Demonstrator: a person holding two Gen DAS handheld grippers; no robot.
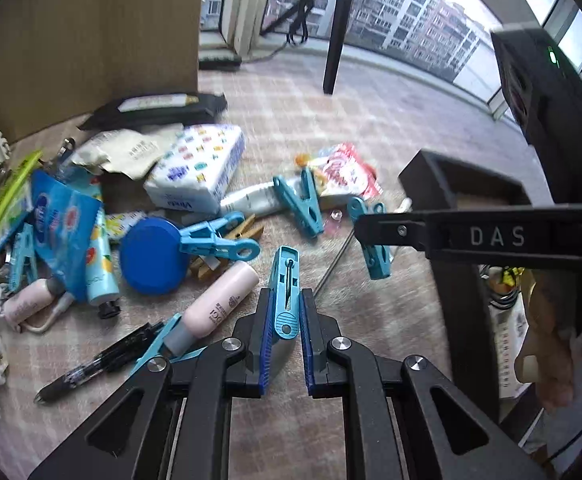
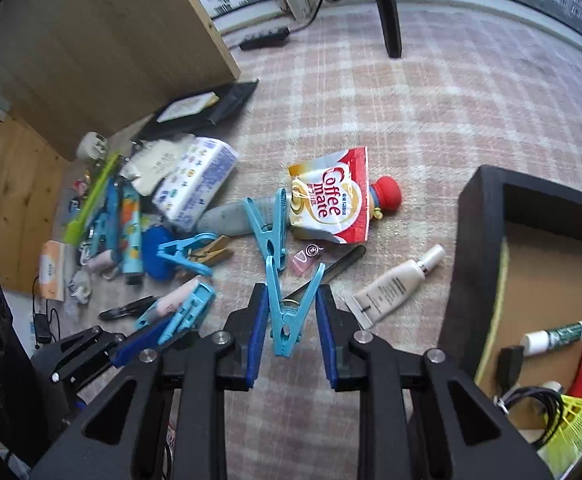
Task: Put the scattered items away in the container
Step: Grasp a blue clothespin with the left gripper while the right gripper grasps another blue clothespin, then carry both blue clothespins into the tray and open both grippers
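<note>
My left gripper (image 1: 285, 300) is shut on a blue clothes peg (image 1: 286, 280), held edge-on between the blue pads above the rug. My right gripper (image 2: 292, 304) is shut on another blue clothes peg (image 2: 287, 312), its prongs pointing away. That right gripper also shows in the left wrist view (image 1: 375, 236) with its peg hanging under the tip. The black open container (image 2: 487, 232) stands at the right with a brown floor; it also shows in the left wrist view (image 1: 443, 184). Scattered items lie on the rug to the left.
On the rug: a Coffee mate pouch (image 2: 331, 196), a white tube (image 2: 395, 284), a tissue pack (image 2: 195, 184), a pink tube (image 1: 219, 304), a black pen (image 1: 99, 364), a blue round lid (image 1: 151, 256). A wooden cabinet (image 2: 103, 52) stands at back left, a chair leg (image 2: 387, 8) behind.
</note>
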